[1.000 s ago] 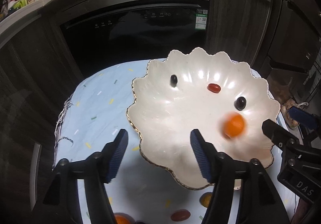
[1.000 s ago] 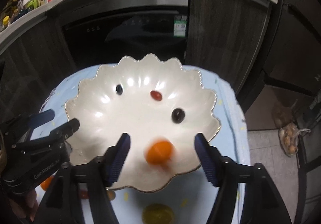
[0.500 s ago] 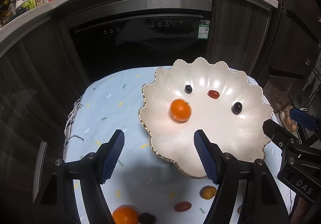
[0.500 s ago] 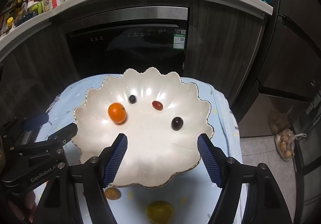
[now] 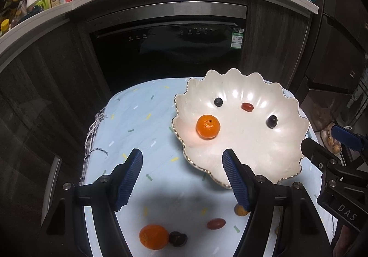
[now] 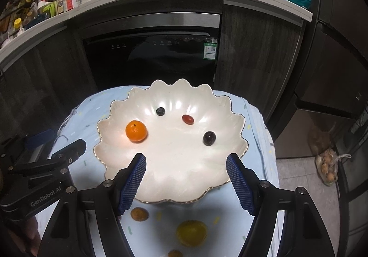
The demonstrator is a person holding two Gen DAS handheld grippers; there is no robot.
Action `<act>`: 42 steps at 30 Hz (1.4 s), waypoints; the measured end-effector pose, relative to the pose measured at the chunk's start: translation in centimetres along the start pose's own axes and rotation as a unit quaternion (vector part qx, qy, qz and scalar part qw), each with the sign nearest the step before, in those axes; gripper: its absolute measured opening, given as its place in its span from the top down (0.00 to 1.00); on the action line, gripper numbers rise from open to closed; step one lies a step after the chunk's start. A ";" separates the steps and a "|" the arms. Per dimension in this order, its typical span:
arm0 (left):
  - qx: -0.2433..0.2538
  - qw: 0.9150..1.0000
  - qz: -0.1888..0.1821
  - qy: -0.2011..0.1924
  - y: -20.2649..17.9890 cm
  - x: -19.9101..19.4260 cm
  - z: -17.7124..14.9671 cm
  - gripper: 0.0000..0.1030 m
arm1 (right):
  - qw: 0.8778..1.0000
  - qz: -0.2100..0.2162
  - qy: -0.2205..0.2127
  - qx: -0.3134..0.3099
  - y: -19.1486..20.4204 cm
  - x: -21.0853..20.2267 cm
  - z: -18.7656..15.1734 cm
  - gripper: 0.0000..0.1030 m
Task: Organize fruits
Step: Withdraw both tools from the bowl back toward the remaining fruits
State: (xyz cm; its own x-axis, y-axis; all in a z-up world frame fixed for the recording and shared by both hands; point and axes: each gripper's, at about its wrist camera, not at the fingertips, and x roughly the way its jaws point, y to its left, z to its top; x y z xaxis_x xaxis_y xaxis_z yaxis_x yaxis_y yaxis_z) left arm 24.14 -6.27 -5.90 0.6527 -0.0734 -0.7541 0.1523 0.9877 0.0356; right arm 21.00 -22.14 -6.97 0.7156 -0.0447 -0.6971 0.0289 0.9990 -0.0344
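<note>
Below my left gripper [image 5: 181, 176], jaws apart and empty, a loose mandarin [image 5: 153, 236] lies on the tablecloth [image 5: 138, 118] nearest its reach; my right gripper [image 6: 186, 181], likewise open and empty, hangs over the scalloped dish [image 6: 184, 176].
</note>
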 end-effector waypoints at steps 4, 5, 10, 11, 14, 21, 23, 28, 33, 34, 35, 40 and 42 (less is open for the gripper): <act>0.002 1.000 0.002 0.001 0.3 -0.5 -0.8 0.31 | 1.000 0.001 0.001 -0.002 0.3 -0.3 -0.5 0.29; 0.002 1.000 0.002 0.001 0.3 -0.6 -0.9 0.31 | 1.000 0.001 0.001 -0.003 0.4 -0.4 -0.7 0.29; 0.008 1.000 0.003 -0.002 0.2 -1.2 -1.9 0.31 | 1.000 -0.002 0.002 -0.006 0.5 -0.9 -1.5 0.29; 0.008 1.000 0.002 -0.002 0.2 -1.3 -2.1 0.31 | 1.000 -0.004 0.002 -0.006 0.5 -1.0 -1.7 0.29; 0.003 1.000 0.003 -0.009 0.4 -2.0 -2.8 0.31 | 1.000 -0.006 0.002 -0.005 0.6 -1.4 -2.3 0.29; 0.005 1.000 -0.003 -0.006 0.6 -3.0 -4.1 0.31 | 1.000 -0.007 -0.001 -0.007 1.0 -2.4 -3.7 0.29; 0.006 1.000 -0.003 -0.004 0.7 -3.0 -4.7 0.31 | 1.000 -0.005 0.000 -0.005 1.1 -2.6 -4.0 0.29; 0.014 1.000 0.001 -0.003 0.8 -3.2 -6.1 0.31 | 1.000 -0.011 0.001 -0.005 1.5 -3.1 -5.3 0.29; 0.022 1.000 0.004 0.003 0.9 -2.9 -7.8 0.31 | 1.000 -0.018 0.002 -0.006 1.8 -3.3 -6.5 0.29; 0.022 1.000 0.004 0.006 1.0 -2.8 -8.2 0.31 | 1.000 -0.019 0.004 -0.006 1.8 -3.2 -6.9 0.29; 0.022 1.000 0.003 0.007 1.0 -2.8 -8.5 0.31 | 1.000 -0.021 0.005 -0.005 1.8 -3.2 -7.1 0.29; 0.017 1.000 0.007 0.003 1.2 -2.6 -10.2 0.31 | 1.000 -0.028 0.006 0.001 2.0 -3.2 -8.5 0.29; 0.020 1.000 0.020 -0.012 1.2 -2.9 -10.8 0.31 | 0.999 -0.032 0.002 -0.001 2.1 -3.3 -8.9 0.29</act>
State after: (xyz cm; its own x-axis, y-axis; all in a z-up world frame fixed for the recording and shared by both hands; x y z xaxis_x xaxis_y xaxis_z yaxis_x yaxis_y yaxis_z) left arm 14.47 -3.40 -10.76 0.6757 -0.0381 -0.7362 0.1558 0.9835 0.0921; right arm 12.55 -19.94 -11.13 0.7090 -0.1078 -0.6970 0.0731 0.9942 -0.0794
